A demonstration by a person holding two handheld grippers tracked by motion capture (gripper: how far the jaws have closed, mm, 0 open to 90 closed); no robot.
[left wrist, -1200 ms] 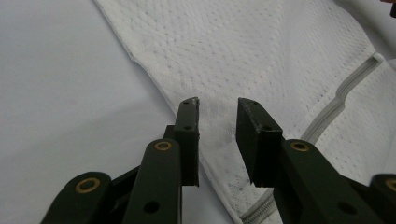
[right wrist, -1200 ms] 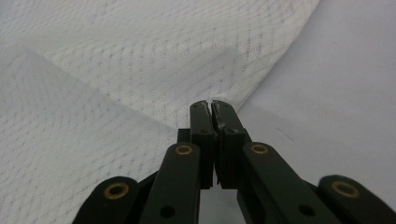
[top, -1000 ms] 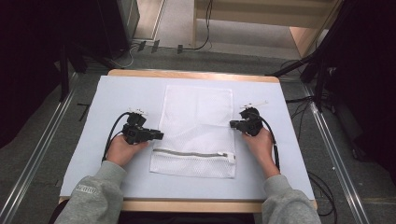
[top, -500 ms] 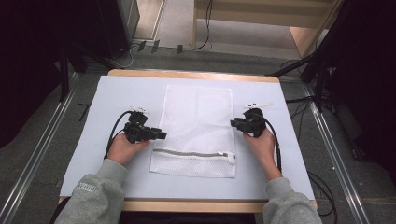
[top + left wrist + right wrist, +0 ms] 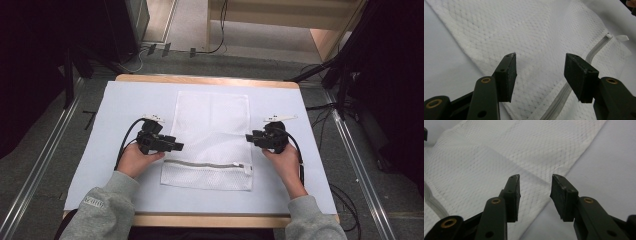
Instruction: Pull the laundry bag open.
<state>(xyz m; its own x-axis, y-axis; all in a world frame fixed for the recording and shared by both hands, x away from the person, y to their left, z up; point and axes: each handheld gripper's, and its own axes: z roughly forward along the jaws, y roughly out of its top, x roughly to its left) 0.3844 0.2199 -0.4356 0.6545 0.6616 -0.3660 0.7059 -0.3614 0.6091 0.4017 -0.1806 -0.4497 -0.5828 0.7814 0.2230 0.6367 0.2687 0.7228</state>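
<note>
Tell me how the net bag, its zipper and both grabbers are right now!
mesh bag: lying flat on the table, near part folded over.
zipper: zipped shut, pull at its right end.
left gripper: jaws apart, just been opening, nothing pinched, over the bag's left edge.
right gripper: jaws apart, just been opening, nothing pinched, at the bag's right edge.
table: covered by a pale sheet.

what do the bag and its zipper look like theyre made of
Bag: white mesh fabric, likely a synthetic netting; the open weave of small holes is clear in both gripper views, and it lies limp and creased. Matte finish.

Zipper: pale grey, probably plastic teeth on fabric tape, though too blurred to be sure; a white pull tab sits at its end.
</note>
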